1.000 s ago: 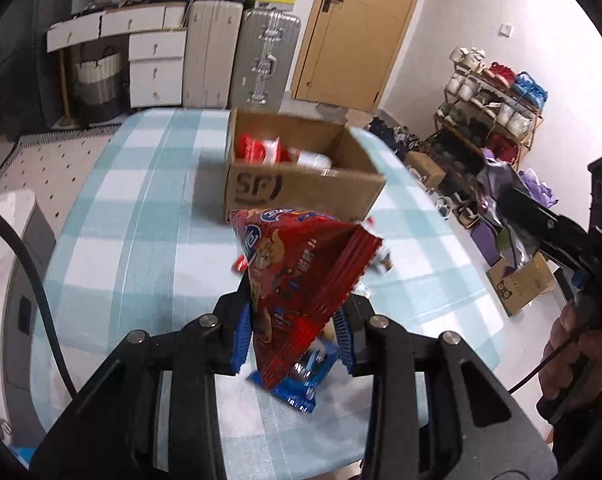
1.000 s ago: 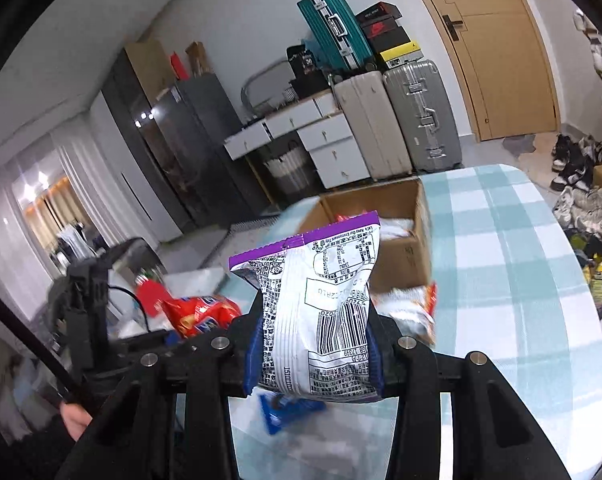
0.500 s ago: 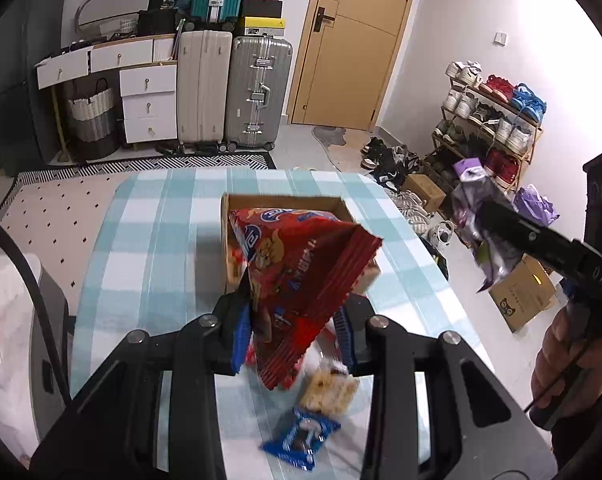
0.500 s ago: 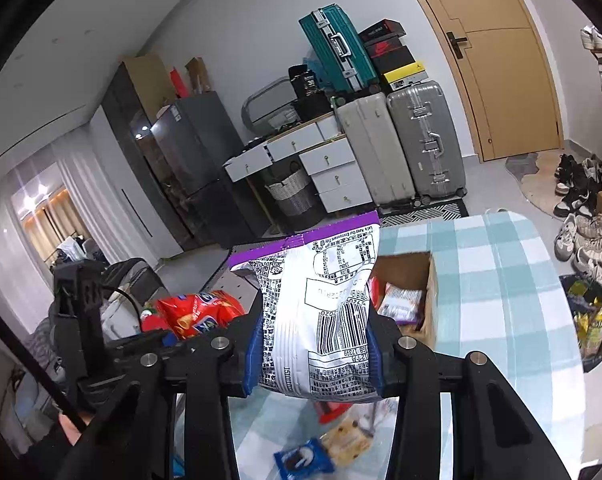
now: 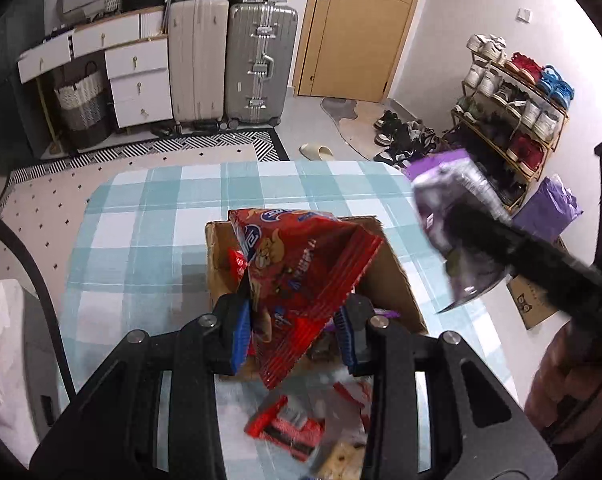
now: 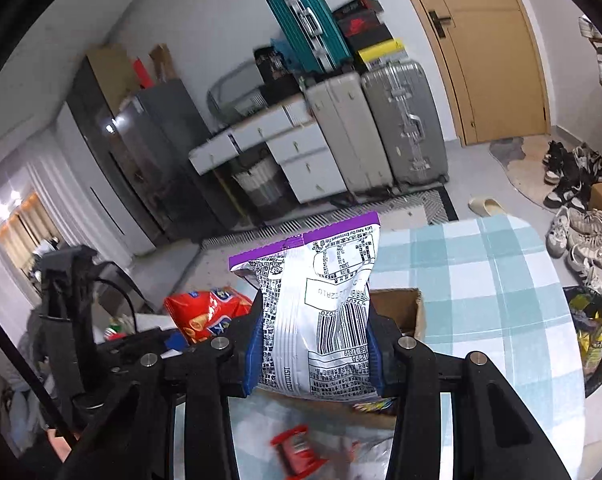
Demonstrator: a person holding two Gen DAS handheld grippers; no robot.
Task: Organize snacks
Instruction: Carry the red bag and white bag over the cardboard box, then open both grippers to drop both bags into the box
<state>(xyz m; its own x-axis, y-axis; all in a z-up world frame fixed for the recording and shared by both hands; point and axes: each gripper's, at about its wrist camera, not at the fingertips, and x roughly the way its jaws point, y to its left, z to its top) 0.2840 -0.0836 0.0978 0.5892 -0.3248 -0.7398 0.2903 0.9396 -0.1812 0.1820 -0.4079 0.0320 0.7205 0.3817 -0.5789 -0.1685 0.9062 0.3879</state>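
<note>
My left gripper (image 5: 295,336) is shut on a red snack bag (image 5: 301,276) and holds it over the open cardboard box (image 5: 397,276) on the checked table (image 5: 149,220). My right gripper (image 6: 309,354) is shut on a white and purple snack bag (image 6: 321,312), held above the box (image 6: 397,308). That purple bag (image 5: 453,216) and the right gripper show at the right of the left wrist view. The red bag (image 6: 205,312) shows at the left of the right wrist view. Red wrapped snacks (image 5: 289,428) lie on the table in front of the box.
Suitcases (image 5: 257,60) and white drawers (image 5: 137,76) stand against the far wall beside a wooden door (image 5: 357,28). A shoe rack (image 5: 513,92) is at the right. A dark bin (image 6: 593,336) with wrappers stands by the table's right edge.
Both grippers have risen and moved forward with their bags. The box now lies right below them and the table looks farther down.
</note>
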